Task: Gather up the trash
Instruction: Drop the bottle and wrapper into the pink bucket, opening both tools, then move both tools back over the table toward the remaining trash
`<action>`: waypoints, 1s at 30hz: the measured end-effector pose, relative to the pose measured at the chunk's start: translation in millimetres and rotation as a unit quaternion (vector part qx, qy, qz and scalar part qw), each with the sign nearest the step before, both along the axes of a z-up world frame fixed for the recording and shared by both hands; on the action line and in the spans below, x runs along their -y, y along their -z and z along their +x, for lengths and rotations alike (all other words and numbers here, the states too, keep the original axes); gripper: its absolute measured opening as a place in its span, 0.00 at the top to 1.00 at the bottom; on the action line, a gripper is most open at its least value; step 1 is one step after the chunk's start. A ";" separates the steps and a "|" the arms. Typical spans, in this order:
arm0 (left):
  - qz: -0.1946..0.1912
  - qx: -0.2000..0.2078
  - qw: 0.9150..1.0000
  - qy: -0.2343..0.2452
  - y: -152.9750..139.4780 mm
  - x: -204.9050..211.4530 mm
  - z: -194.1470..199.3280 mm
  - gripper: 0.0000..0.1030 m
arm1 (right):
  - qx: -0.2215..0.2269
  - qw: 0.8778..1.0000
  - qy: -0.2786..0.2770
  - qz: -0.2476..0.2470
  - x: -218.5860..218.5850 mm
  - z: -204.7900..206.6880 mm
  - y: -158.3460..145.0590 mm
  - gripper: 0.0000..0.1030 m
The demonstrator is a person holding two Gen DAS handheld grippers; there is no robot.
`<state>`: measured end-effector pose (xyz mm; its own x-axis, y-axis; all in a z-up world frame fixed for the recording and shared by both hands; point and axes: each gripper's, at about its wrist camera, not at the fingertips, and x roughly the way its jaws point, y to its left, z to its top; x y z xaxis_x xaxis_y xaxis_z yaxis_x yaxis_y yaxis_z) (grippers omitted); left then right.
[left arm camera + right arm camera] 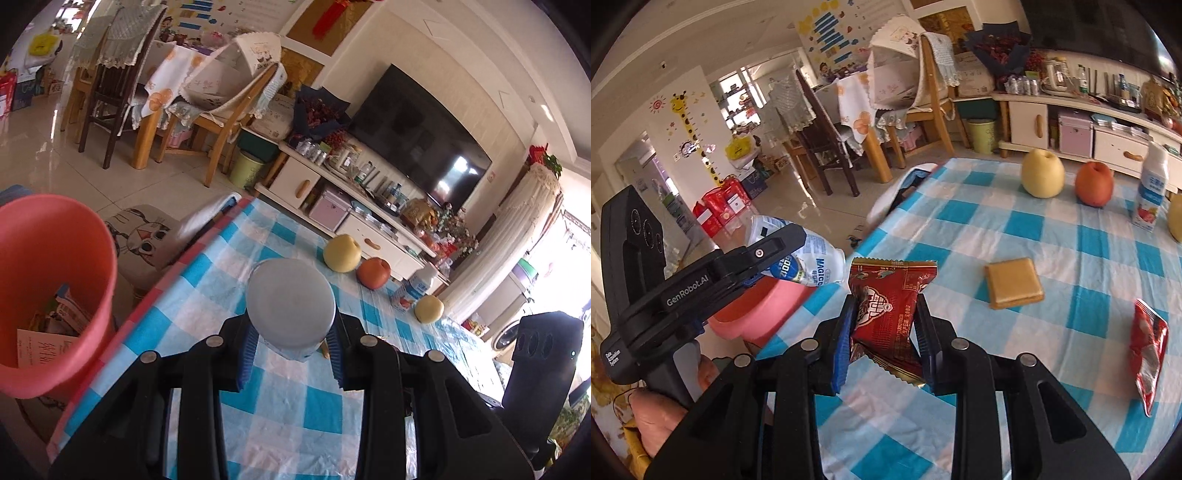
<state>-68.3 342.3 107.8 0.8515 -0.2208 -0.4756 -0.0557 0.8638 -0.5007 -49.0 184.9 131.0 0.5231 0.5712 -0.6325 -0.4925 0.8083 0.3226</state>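
Observation:
My left gripper (291, 332) is shut on a white plastic bottle (291, 299), whose round grey end faces the camera. In the right wrist view this bottle (816, 262) hangs tilted above the pink bin (768, 310), which stands beside the table's left edge. The bin (92, 266) holds paper scraps. My right gripper (886, 301) is shut on a red snack wrapper (890, 325), held just above the blue checked tablecloth (1071, 258) near that edge. A second red wrapper (1148, 347) lies on the cloth at the right.
A square sandwich biscuit (1014, 282) lies mid-table. At the far end stand a yellow pear (1042, 173), a red apple (1094, 182) and a yoghurt bottle (1152, 188). Chairs, a stool and a TV cabinet stand beyond. A hand grips the left gripper's handle.

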 end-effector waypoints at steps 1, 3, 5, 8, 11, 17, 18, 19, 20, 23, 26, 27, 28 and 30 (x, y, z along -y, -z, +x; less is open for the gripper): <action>-0.002 0.001 1.000 -0.016 -0.2 -12.0 -1.9 0.66 | 0.002 1.000 -0.011 0.000 -12.4 1.4 -2.2 0.68; -0.006 0.002 0.999 -0.053 0.1 -37.4 -6.9 0.66 | 0.004 1.000 -0.030 0.004 -36.3 4.8 -6.0 0.68; -0.007 0.001 0.996 -0.094 1.1 -62.9 -12.8 0.66 | 0.004 0.999 -0.050 0.010 -60.2 8.1 -9.0 0.68; -0.011 -0.008 0.988 -0.154 6.0 -99.7 -20.8 0.66 | 0.007 0.997 -0.081 0.011 -96.9 12.2 -12.8 0.68; -0.019 -0.025 0.978 -0.205 15.1 -132.7 -26.5 0.66 | 0.010 0.994 -0.110 0.011 -135.1 15.9 -13.9 0.68; -0.055 -0.055 0.961 -0.264 35.3 -181.7 -34.2 0.66 | 0.001 0.989 -0.150 0.010 -199.0 27.5 -4.5 0.68; -0.060 -0.060 0.958 -0.274 38.8 -188.9 -35.7 0.66 | -0.004 0.988 -0.156 0.006 -209.7 30.6 0.1 0.65; -0.066 -0.066 0.955 -0.282 42.3 -195.5 -36.3 0.66 | -0.011 0.987 -0.160 0.004 -217.7 33.3 4.6 0.65; -0.073 -0.071 0.953 -0.287 46.0 -200.9 -36.7 0.66 | -0.017 0.986 -0.163 0.002 -224.9 35.8 9.6 0.65; -0.087 -0.083 0.947 -0.297 55.5 -211.2 -37.5 0.61 | -0.027 0.988 -0.150 0.005 -229.5 42.2 18.7 0.55; -0.070 -0.073 0.951 -0.293 53.4 -211.4 -34.0 0.45 | -0.030 0.991 -0.126 0.022 -215.6 41.6 20.1 0.36; -0.062 -0.069 0.951 -0.295 53.4 -209.9 -33.6 0.39 | -0.027 0.992 -0.118 0.020 -211.6 40.3 20.0 0.30; -0.053 -0.065 0.950 -0.300 52.5 -206.5 -34.0 0.25 | -0.023 0.994 -0.107 0.015 -205.8 38.1 19.2 0.24; -0.055 -0.054 0.950 -0.304 52.3 -200.3 -34.3 0.21 | -0.012 0.996 -0.089 0.008 -192.0 33.0 16.9 0.20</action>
<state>-102.6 542.6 55.5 0.7846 0.2425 -0.5707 -0.5838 0.5990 -0.5480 -16.0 376.9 114.1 0.3978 0.6635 -0.6336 -0.6198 0.7036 0.3476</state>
